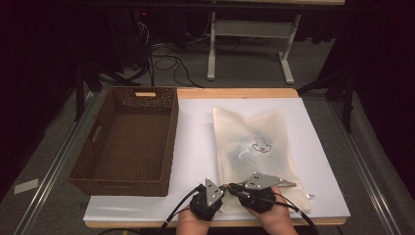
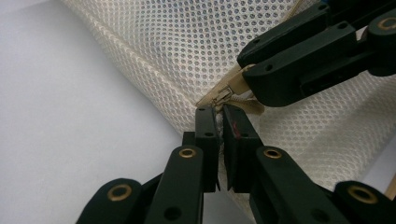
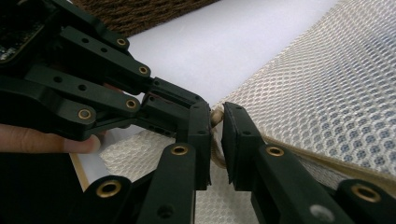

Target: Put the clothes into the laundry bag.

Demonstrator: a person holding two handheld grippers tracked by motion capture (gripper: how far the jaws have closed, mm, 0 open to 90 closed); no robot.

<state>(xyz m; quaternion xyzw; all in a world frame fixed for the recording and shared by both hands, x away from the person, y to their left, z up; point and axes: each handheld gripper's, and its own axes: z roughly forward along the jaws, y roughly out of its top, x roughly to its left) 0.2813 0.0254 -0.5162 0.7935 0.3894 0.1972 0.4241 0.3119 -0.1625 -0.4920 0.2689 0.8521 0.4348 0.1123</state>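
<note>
Pinching near-left corner of mesh bag (image 1: 254, 147) w/ both tools: left gripper (image 2: 218, 112) clamped on fabric edge by zipper pull (image 2: 223, 95), right gripper (image 3: 216, 122) narrowed onto bag's seam. Best to anchor fabric w/ left, draw pull steadily along track w/ right, no jerking. Bag flat on white board (image 1: 195, 147), right of wicker basket (image 1: 125, 139). Hard to tell contents thru mesh, or whether right grips pull itself
</note>
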